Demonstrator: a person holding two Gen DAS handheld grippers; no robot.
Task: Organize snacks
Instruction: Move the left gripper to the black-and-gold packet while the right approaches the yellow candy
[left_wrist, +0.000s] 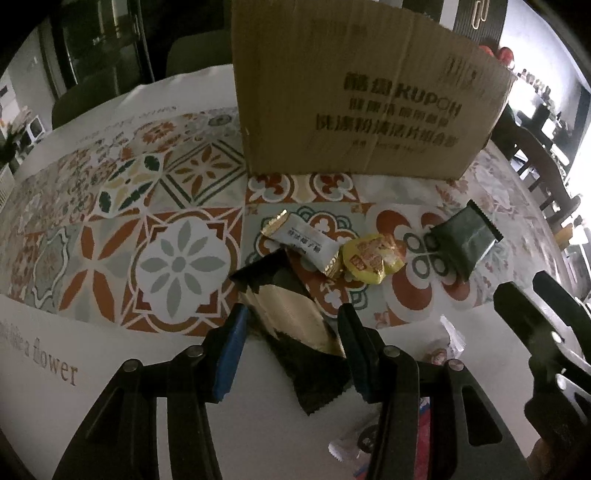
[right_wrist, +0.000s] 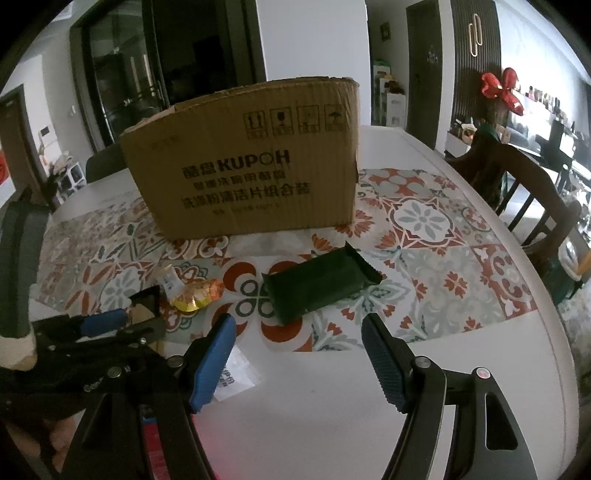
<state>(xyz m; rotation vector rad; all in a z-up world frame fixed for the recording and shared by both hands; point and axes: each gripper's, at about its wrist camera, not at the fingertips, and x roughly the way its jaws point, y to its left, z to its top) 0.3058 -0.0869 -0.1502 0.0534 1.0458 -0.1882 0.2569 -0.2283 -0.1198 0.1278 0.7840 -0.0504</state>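
The left tool (left_wrist: 291, 317) points steeply down at the surface (left_wrist: 110, 369), its 2 blue-padded fingers (left_wrist: 231, 347) straddling a black-and-gold snack packet (left_wrist: 291, 325) that lies partly on the patterned mat (left_wrist: 177, 258) and partly on the bare white top. The jaws sit close at each side of the packet; whether the pads press on it cannot be told, and the packet lies flat.

Just beyond it on the mat lie a white wrapped candy (left_wrist: 306, 242) with gold ends and a yellow snack pouch (left_wrist: 371, 258), touching each other. A dark green packet (right_wrist: 317, 286) lies to their right, apart from them. Behind all of these stands an upright cardboard box (right_wrist: 251, 166), on the mat, with printed lettering on its near wall.

The right tool (right_wrist: 299, 332) tilts down less steeply, released, its jaws spread wide over bare white top with nothing between them; the dark green packet lies just ahead of its tips. A small clear wrapper (right_wrist: 236, 376) lies beside its left finger. In the right wrist view the left tool appears at lower left, low over the black-and-gold packet.
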